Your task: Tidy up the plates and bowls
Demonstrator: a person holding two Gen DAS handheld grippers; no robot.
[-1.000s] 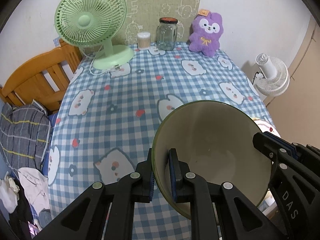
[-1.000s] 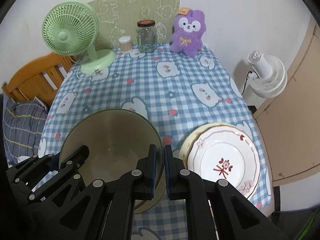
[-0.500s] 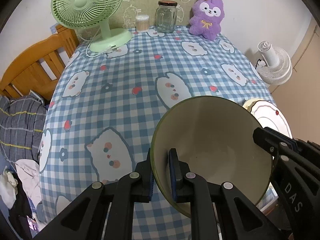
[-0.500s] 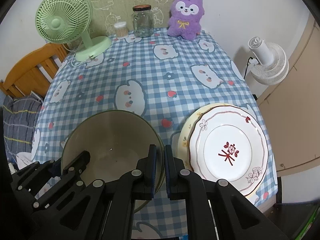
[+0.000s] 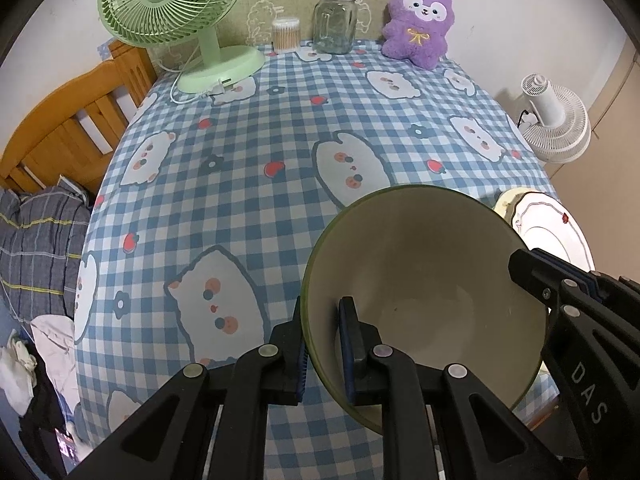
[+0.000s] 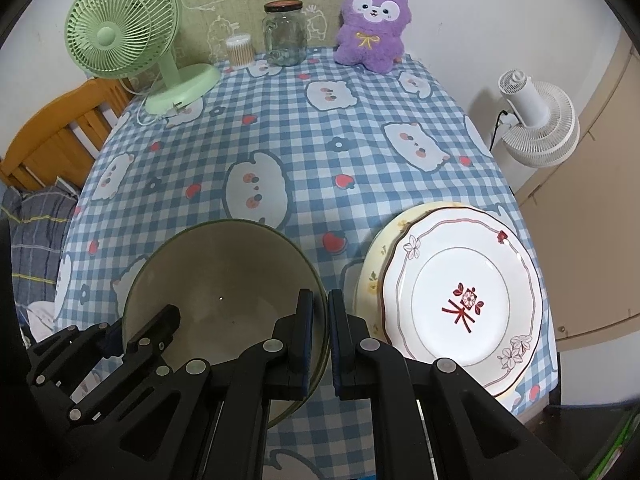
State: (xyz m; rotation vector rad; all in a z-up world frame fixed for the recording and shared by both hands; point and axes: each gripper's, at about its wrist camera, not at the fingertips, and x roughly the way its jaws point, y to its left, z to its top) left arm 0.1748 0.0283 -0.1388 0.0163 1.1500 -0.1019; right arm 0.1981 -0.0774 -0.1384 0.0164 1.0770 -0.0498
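We hold the green-rimmed ceramic bowl [image 5: 432, 280] with both tongs, left tongs [image 5: 323, 336] and right tongs [image 6: 320, 320] clamped on opposite rims, left of the stacked white plates [image 6: 460, 300].

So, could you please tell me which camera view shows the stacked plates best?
The right wrist view: the white flowered plate shows whole, resting on a yellowish plate whose rim peeks out at its left. In the left wrist view, the green bowl and the right gripper hide most of the stack.
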